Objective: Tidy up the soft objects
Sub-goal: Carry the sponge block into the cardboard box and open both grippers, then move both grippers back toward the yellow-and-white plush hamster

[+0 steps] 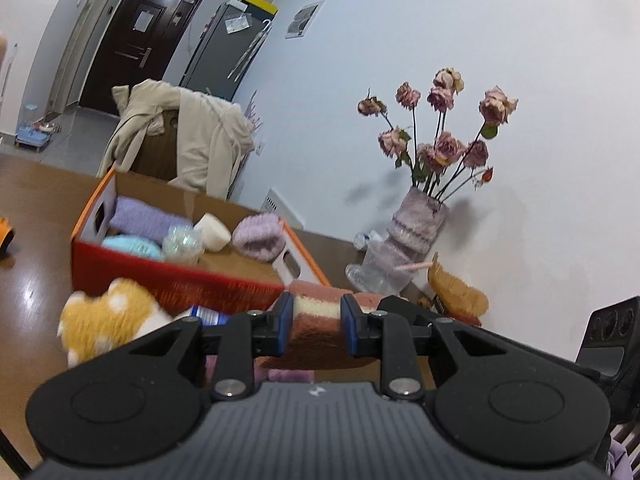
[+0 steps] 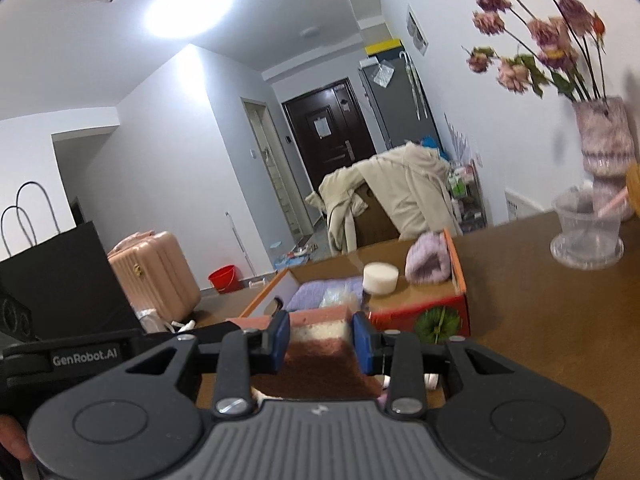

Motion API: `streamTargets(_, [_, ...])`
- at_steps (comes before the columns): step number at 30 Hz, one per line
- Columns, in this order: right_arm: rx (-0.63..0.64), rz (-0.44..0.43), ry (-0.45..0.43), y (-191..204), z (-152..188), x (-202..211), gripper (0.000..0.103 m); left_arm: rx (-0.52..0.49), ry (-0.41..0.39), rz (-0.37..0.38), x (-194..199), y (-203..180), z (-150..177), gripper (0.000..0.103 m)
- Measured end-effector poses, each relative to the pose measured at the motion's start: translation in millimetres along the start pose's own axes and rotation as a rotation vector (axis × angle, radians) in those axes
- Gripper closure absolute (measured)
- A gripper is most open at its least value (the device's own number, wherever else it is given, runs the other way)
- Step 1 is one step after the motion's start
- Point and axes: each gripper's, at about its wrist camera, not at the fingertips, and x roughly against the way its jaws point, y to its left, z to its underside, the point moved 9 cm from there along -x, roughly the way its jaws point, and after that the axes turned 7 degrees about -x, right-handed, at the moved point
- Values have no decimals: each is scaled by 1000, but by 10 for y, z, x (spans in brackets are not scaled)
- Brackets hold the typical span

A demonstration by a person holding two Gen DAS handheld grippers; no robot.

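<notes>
Two grippers hold one striped towel (image 1: 316,316) | left gripper (image 1: 316,326) clamps it | right gripper (image 2: 322,340) clamps it | towel just before red box (image 1: 176,280), beside orange plush toy (image 1: 108,320)

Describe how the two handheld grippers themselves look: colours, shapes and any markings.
Both the left gripper and the right gripper are matte black plastic, with two blue-padded fingers on jointed links with silver screws, round side housings and a ribbed grey body. White "GenRobot.AI" lettering marks the neighbouring gripper's side.
</notes>
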Motion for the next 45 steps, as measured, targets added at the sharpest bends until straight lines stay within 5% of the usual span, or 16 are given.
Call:
streamTargets(11, [-15,33,41,-647,-798,-1370,70,44,64,-9,-1564,616,-707,77])
streamTargets(18, [33,40,49,-1124,-791,-2199,70,27,119,-56,-2363,1007,-593,77])
streamTargets(21, [139,48,97,-1172,-578,-2400,70,-60,223,-134,-2484,1067,-346,77])
streamTargets(25, [308,116,191,-1148,-243,-2399,71,-116,304,-107,-2441,988,-110,73])
streamTargets(26, [354,137,212,-1116,-204,-2372,71,-127,309,-85,-2420,954,-98,62])
streamTargets(27, [365,149,224,-1097,-197,-2359,69,-139,302,-65,-2406,922,-106,55])
streamTargets(32, [298,249,202,-1128,-374,-2233,64,-135,288,-79,-2303,878,-188,55])
streamTargets(39, [265,187,87,-766,-671,-1507,46,-136,157,-107,-1437,702,-468,44])
streamTargets(45, [288,110,18,-278,-475,-699,32,-213,52,-165,-409,465,-290,27])
